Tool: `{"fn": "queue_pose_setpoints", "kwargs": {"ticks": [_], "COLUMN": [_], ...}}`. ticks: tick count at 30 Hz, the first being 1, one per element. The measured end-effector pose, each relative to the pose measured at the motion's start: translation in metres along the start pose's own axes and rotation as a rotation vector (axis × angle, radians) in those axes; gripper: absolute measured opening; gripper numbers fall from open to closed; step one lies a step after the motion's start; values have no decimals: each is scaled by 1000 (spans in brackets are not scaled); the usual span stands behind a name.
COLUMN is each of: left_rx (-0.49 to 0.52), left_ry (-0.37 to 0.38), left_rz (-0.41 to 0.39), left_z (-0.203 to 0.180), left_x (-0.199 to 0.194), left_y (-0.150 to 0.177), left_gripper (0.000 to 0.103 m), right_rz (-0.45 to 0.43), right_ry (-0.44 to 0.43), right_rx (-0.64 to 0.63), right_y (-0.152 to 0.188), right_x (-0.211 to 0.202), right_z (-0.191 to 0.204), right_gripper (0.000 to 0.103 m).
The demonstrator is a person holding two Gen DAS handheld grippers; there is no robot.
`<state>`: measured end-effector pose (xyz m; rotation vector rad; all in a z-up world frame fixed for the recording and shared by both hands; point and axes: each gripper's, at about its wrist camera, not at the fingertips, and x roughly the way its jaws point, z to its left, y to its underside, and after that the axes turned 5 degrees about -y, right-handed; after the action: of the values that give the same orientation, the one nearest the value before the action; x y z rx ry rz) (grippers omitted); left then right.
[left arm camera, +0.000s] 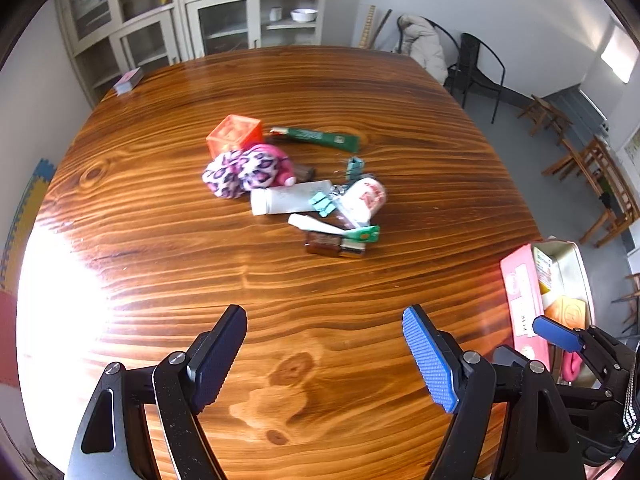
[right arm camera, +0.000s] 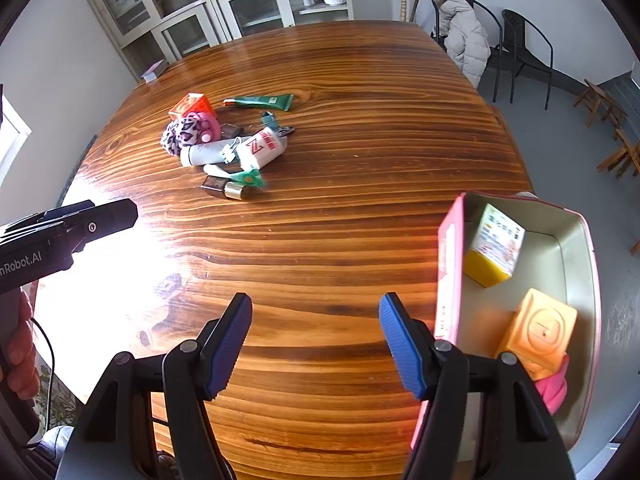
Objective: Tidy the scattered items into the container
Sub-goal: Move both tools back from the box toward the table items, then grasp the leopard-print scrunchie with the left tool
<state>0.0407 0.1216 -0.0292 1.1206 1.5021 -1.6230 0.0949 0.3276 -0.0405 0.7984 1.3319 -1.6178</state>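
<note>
The leftover items (right arm camera: 232, 148) are lying heaped mid-table, well apart from the tin (right arm camera: 576, 240) sitting at the table's near right edge, which is already holding two boxes. Both the left gripper (left arm camera: 324, 356) and the right gripper (right arm camera: 316, 344) are hovering over bare wood, jaws spread wide, gripping nothing.

Three tubes (right arm camera: 260, 101), two chairs (right arm camera: 524, 46), one container (right arm camera: 576, 248), two tools (right arm camera: 316, 340).

Item pile (right arm camera: 228, 148) mid-table (right arm camera: 360, 220); container (right arm camera: 576, 240) at right edge, holding two boxes (right arm camera: 496, 246).
</note>
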Motion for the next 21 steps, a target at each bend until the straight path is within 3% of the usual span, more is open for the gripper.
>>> {"fn": "queue_pose_setpoints", "kwargs": {"ticks": [21], "left_rx": [-63], "left_ry": [-13], "left_rz": [55], "left_z": [64], "left_x": [37], "left_y": [-21], "left_gripper": [82], "right_rz": [41], "right_ry": [-30], "right_rx": [54], "right_y": [-30], "right_x": [38], "right_z": [39], "right_gripper": [73]}}
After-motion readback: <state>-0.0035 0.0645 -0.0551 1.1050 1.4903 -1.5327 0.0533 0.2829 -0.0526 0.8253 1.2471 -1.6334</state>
